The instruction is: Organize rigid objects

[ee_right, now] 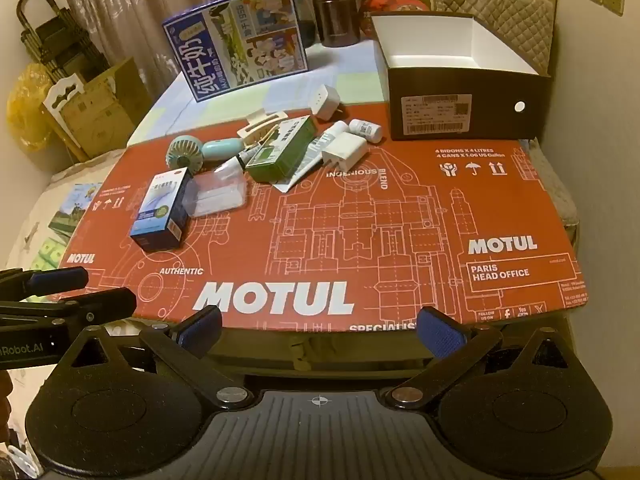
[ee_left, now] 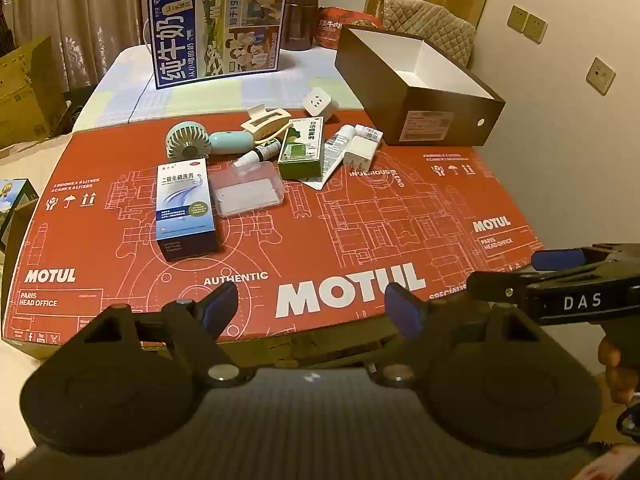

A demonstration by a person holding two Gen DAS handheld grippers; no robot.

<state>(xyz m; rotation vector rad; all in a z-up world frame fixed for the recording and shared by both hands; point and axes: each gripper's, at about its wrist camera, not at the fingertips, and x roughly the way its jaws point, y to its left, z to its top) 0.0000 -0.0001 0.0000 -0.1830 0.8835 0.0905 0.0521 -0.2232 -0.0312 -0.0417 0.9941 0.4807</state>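
Both grippers hung at the near edge of the red printed cardboard sheet (ee_left: 360, 216), pointing down and forward, and everything to be sorted lay well beyond them toward the far side. The left gripper (ee_left: 310, 310) had its jaws spread wide with nothing between them; the right gripper (ee_right: 320, 326) stood likewise wide and empty.

The cluster sat far and left of centre: a blue medicine box (ee_left: 186, 208) nearest, its long axis running near to far, with a clear plastic case (ee_left: 250, 194) touching its right side. Behind them lay a mint handheld fan (ee_left: 200, 144), a green box (ee_left: 301, 150), a white charger (ee_left: 362, 152) and a white plug adapter (ee_left: 319, 103). The open shoebox (ee_left: 416, 92) stood at the far right, empty as far as could be seen.

The blue box probably suited the left gripper, the charger the right.

The surface looked like a cloth-covered table; a milk carton box (ee_left: 218, 30) stood at its far end before curtains.
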